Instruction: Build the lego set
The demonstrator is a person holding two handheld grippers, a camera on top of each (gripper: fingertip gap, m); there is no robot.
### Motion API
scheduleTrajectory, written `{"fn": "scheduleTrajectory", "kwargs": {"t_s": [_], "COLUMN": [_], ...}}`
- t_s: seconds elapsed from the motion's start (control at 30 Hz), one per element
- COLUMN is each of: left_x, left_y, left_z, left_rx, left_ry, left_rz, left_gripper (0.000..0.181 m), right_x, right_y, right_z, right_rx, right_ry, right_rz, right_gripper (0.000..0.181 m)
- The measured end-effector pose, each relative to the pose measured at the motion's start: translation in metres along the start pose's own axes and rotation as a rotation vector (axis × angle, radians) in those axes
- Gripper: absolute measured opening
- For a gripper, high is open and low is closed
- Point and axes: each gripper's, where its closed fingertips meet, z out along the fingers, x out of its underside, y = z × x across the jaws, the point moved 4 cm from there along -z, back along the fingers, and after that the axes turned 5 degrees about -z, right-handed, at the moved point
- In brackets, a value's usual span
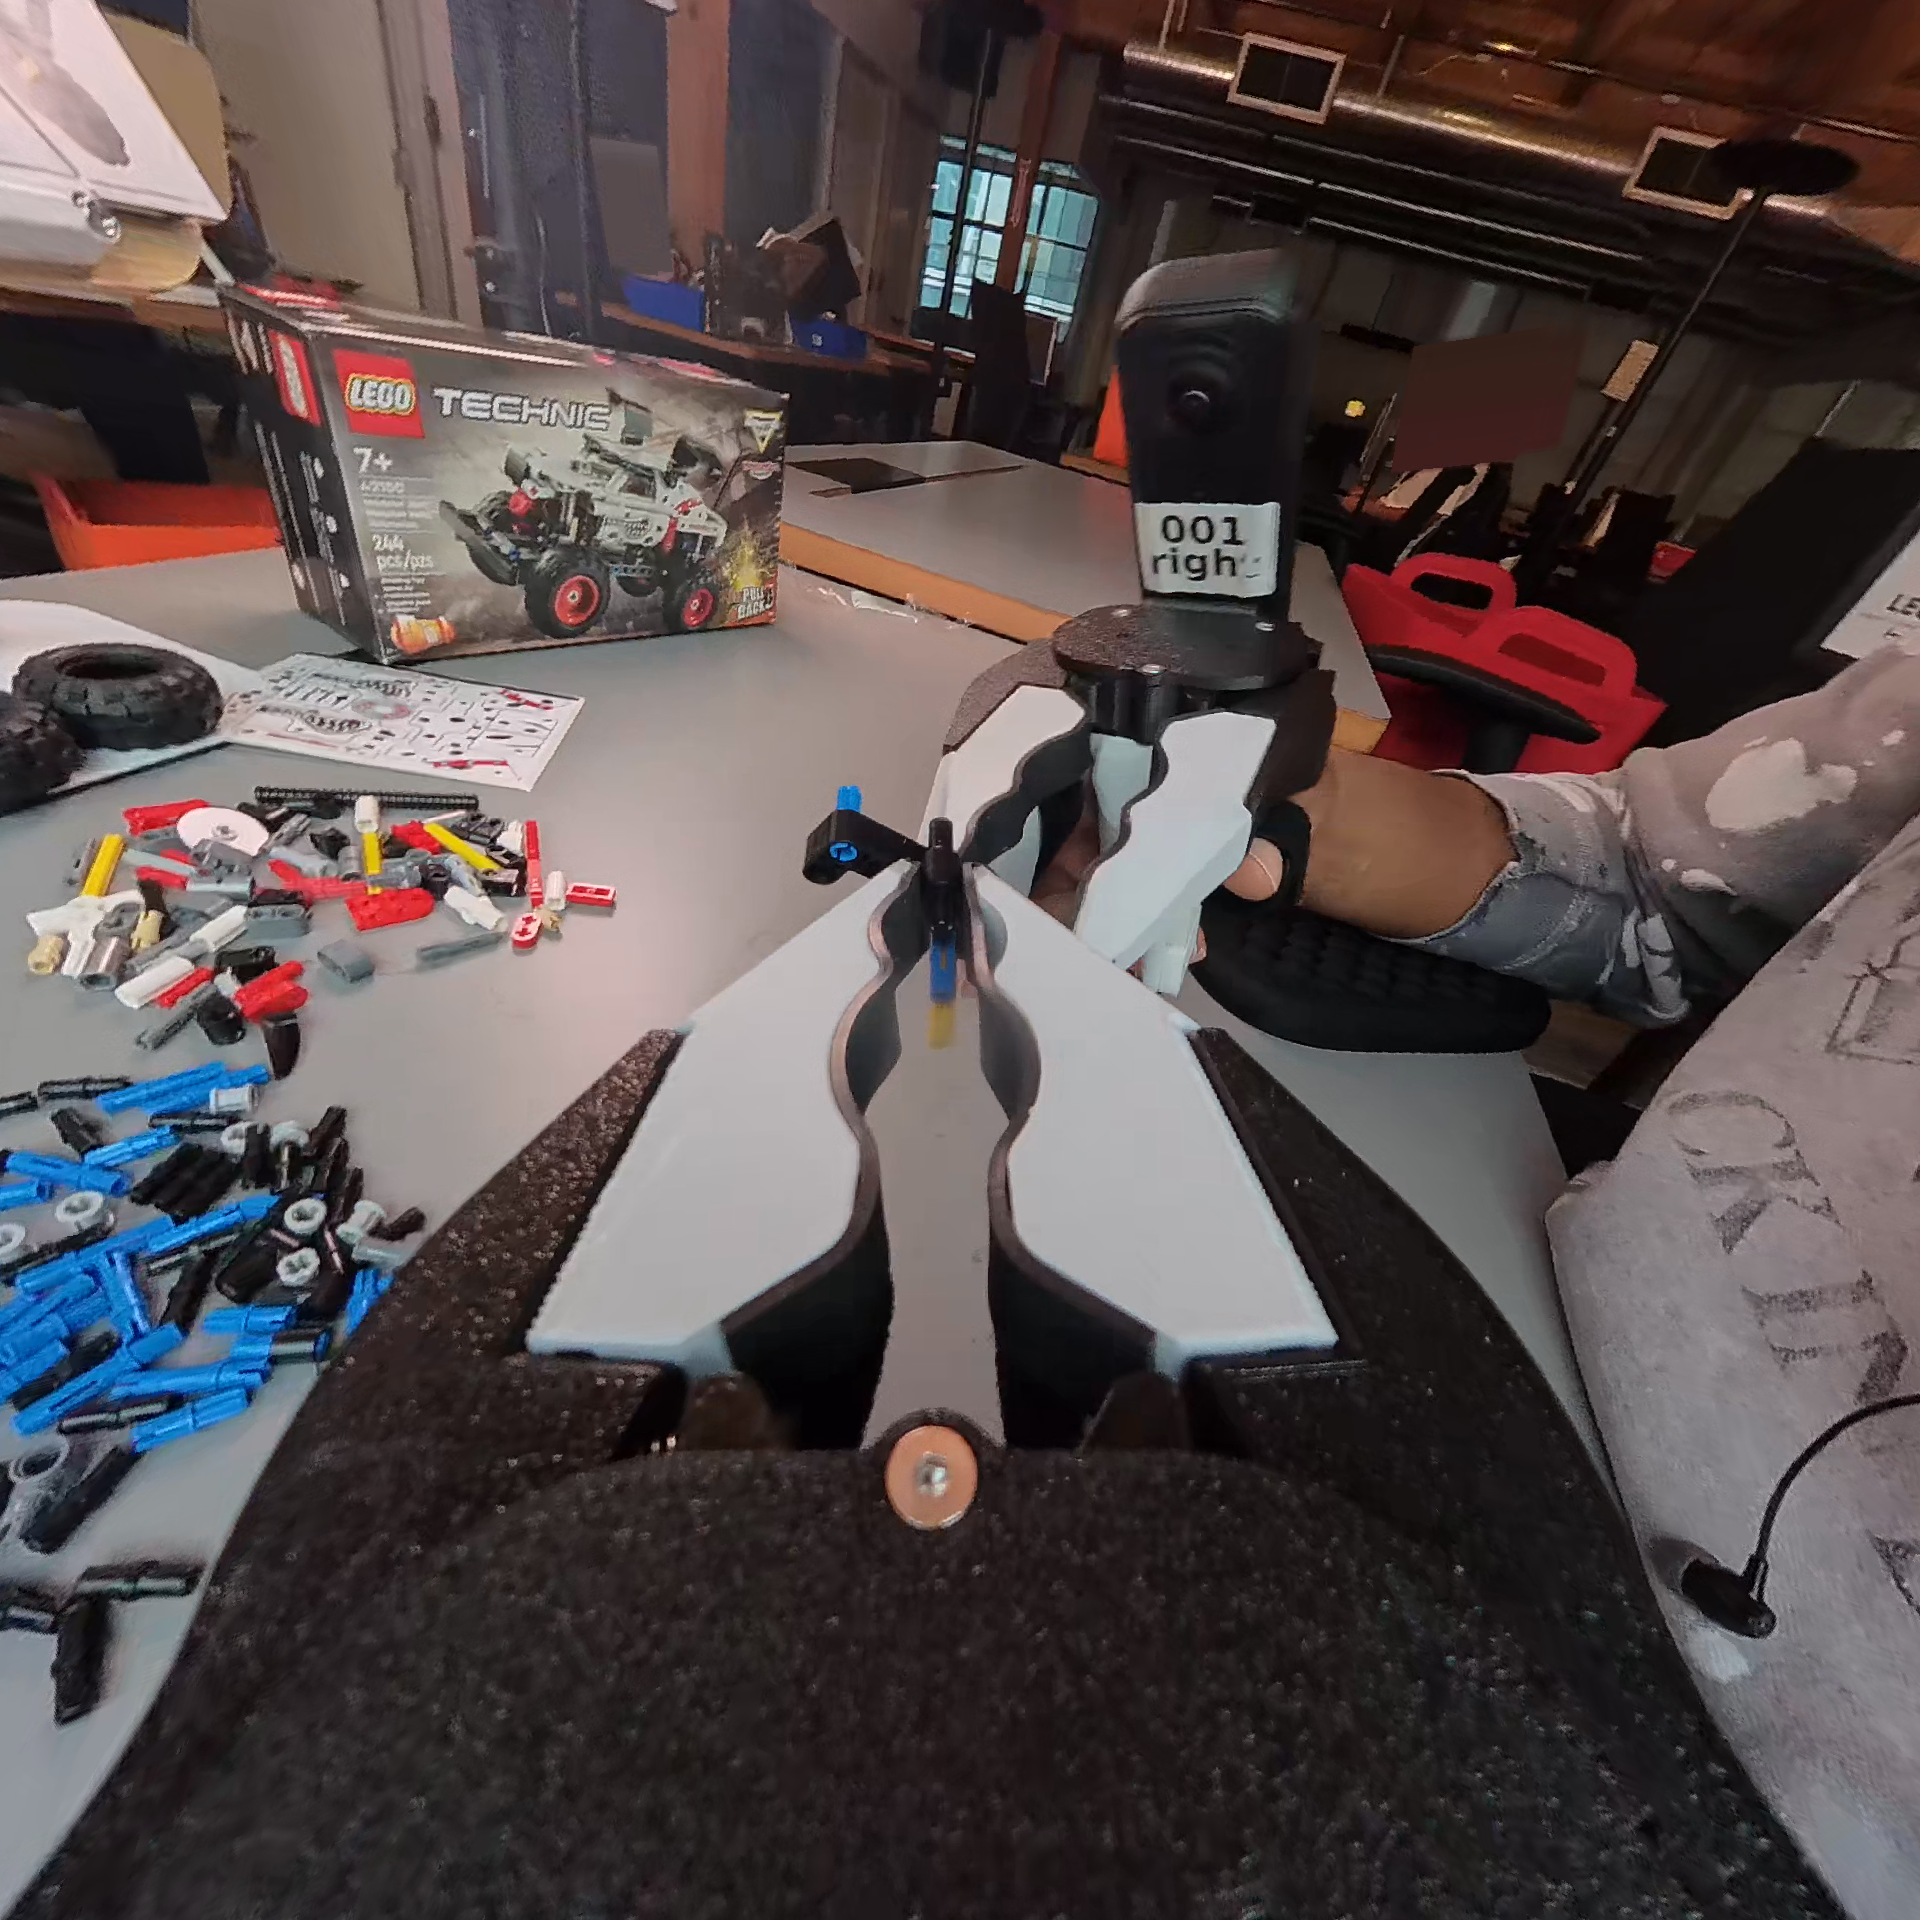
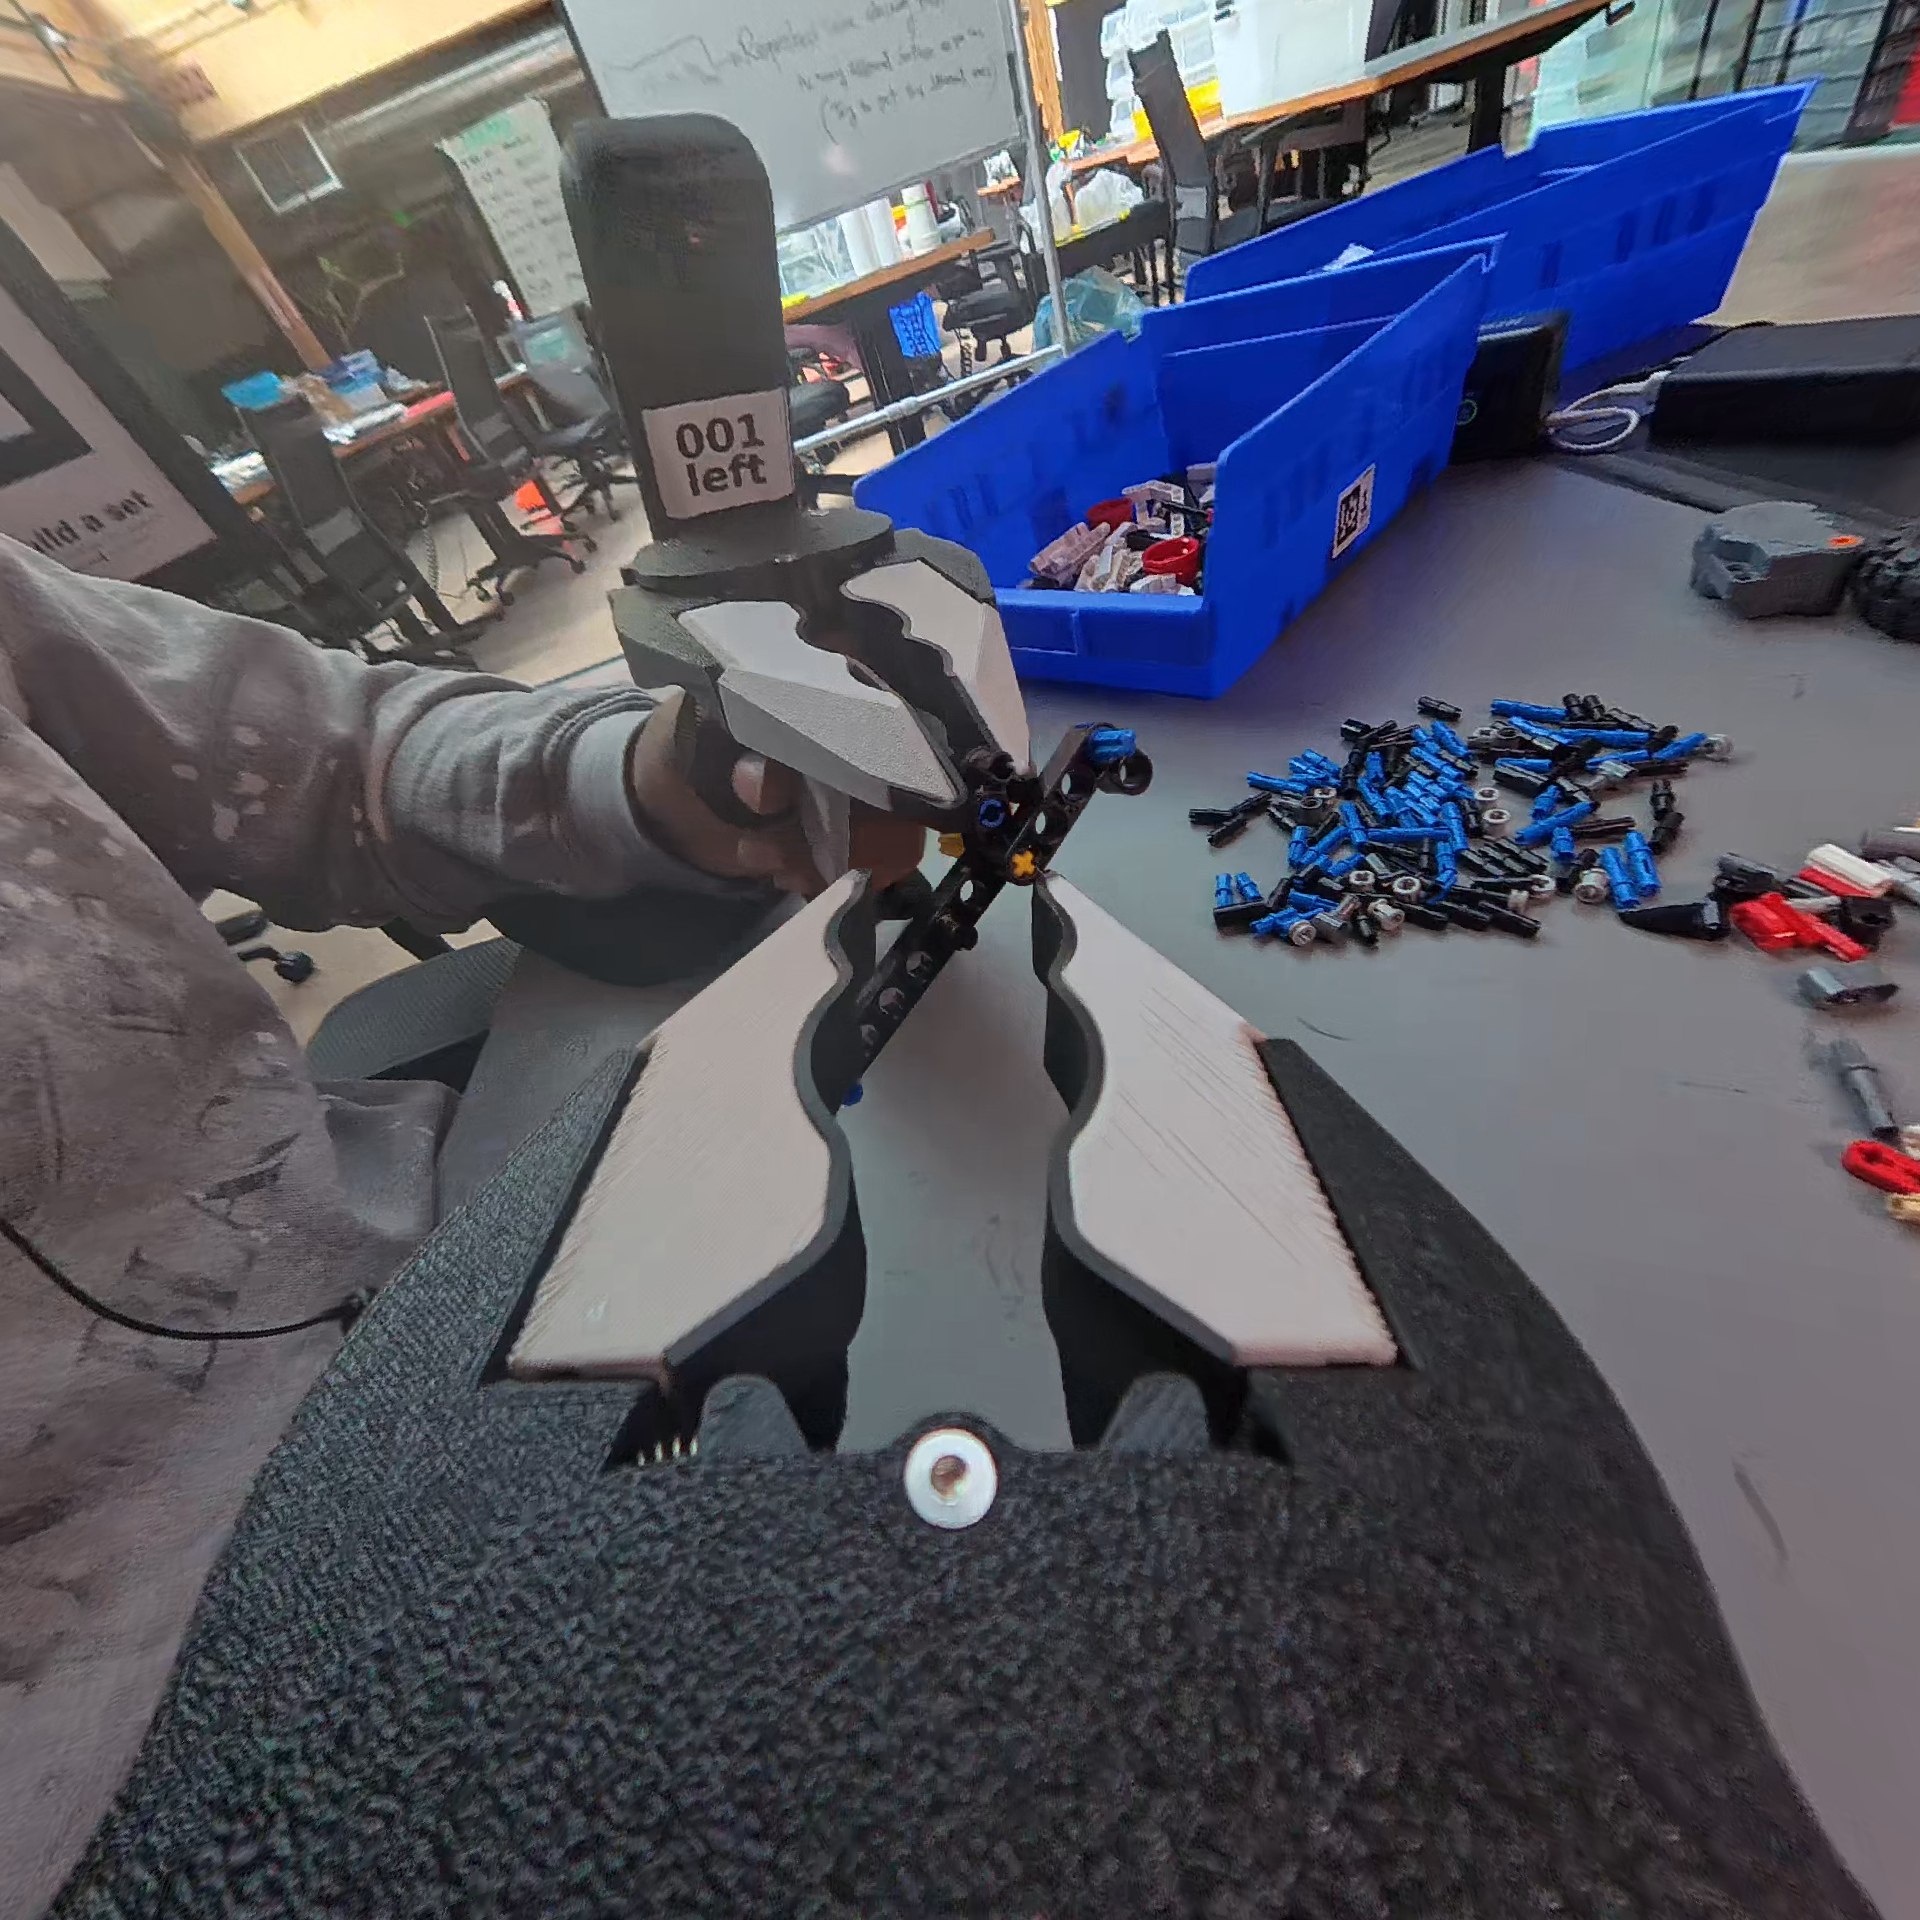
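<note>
A small black lego beam assembly [image 1: 871, 837] with blue pins and a yellow axle is held above the grey table [image 1: 727, 717]. My left gripper [image 1: 940, 883] is shut on it at the fingertips. In the right wrist view the left gripper [image 2: 987, 792] pinches the upper end of the long black beam [image 2: 930, 940], which slants down between my right gripper's fingers. My right gripper [image 2: 951, 883] is open around the beam, which rests against the inner side of its left finger [image 2: 727, 1122]. The right gripper also shows in the left wrist view [image 1: 1055, 883], facing mine.
The lego box [image 1: 540, 499], a sticker sheet [image 1: 416, 717] and black tyres [image 1: 114, 691] lie far left. A mixed pile of parts [image 1: 260, 894] and a pile of blue and black pins [image 2: 1455, 821] lie on the table. Blue bins [image 2: 1299, 499] stand behind. A grey block [image 2: 1766, 561] sits far right. The tips of both grippers are at nearly the same place.
</note>
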Motion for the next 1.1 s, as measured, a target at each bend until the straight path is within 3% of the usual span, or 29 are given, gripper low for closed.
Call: {"fn": "scheduleTrajectory", "kwargs": {"t_s": [0.27, 0.43, 0.53, 0.73, 0.83, 0.93, 1.1], "left_x": [0.019, 0.021, 0.024, 0.03, 0.027, 0.023, -0.007], "left_y": [0.016, 0.018, 0.014, 0.011, 0.012, 0.014, 0.032], "left_z": [0.01, 0.013, 0.016, 0.02, 0.019, 0.018, -0.008], "left_rx": [-0.152, -0.191, -0.191, -0.208, -0.209, -0.159, -0.083], "left_ry": [0.133, 0.156, 0.178, 0.211, 0.188, 0.128, -0.074], "left_rz": [-0.085, -0.06, -0.019, 0.021, -0.033, -0.208, -0.439], "left_gripper": [0.008, 0.008, 0.007, 0.008, 0.008, 0.01, 0.021], "right_x": [0.03, 0.033, 0.035, 0.034, 0.032, 0.03, 0.018], "right_y": [-0.015, -0.022, -0.025, -0.024, -0.025, -0.027, -0.028], "right_z": [0.015, 0.012, 0.012, 0.013, 0.014, 0.016, 0.009], "right_rx": [0.273, 0.333, 0.343, 0.349, 0.366, 0.387, 0.301], "right_ry": [0.292, 0.321, 0.329, 0.318, 0.291, 0.262, 0.122], "right_rz": [-0.298, -0.313, -0.295, -0.33, -0.321, -0.34, -0.183], "right_gripper": [0.024, 0.023, 0.035, 0.032, 0.031, 0.028, 0.024]}}
